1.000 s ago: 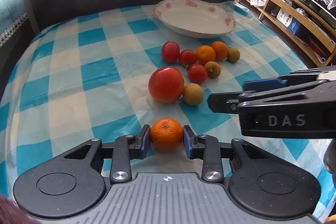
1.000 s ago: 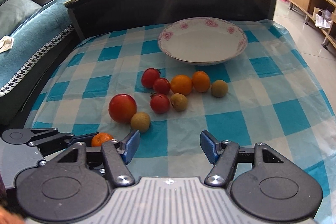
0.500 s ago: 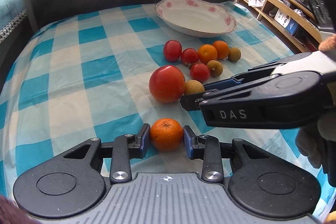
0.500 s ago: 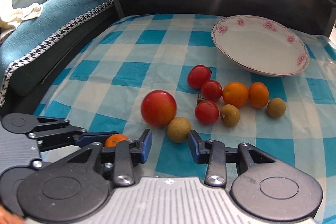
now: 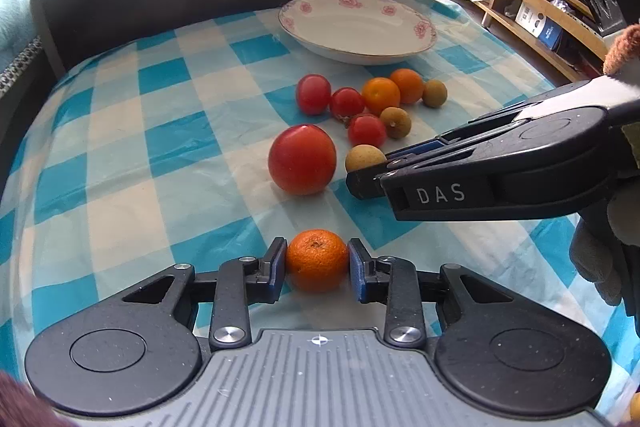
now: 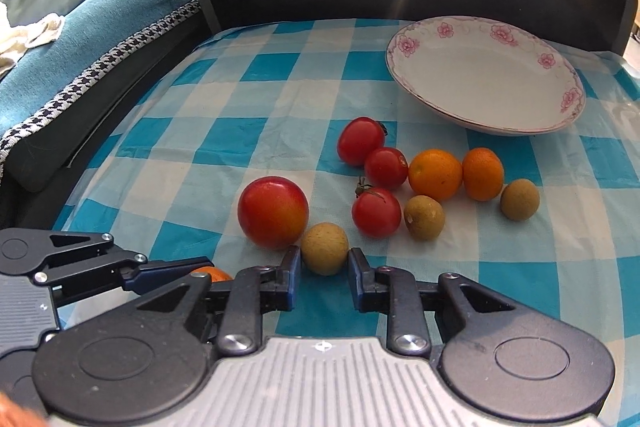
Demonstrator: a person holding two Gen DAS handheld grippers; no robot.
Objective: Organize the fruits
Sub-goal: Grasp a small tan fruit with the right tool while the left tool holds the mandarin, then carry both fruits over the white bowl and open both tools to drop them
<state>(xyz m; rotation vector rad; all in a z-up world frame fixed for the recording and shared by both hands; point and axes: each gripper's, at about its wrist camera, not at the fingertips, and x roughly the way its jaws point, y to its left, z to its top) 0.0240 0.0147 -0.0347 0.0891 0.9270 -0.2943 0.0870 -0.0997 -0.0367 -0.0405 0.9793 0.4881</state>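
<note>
Between the blue pads of the left gripper [image 5: 317, 263], at the near edge of the counter [image 5: 120, 147], sits a small orange [image 5: 317, 259], pinched on both sides by the fingers [image 5: 276, 263]; it looks ready to be lifted. Just to its right and a little farther off, the right gripper [image 6: 323, 267] has its fingers [image 6: 291, 267] pressed against a tan longan [image 6: 324, 247], which touches a big red tomato [image 6: 273, 211] on its left. Gripping one fruit in each hand probably lets both go to the plate in one trip.

Farther out lies a loose cluster: three small tomatoes [image 6: 376, 211], two more oranges [image 6: 435, 174] and two more longans [image 6: 424, 217], all on the blue-and-white checked cloth [image 6: 280, 99]. Beyond them, toward the far right, the white plate [image 6: 404, 45] with pink flowers on its rim holds nothing. No fruit has reached it, so the sorting appears to be at its start.
</note>
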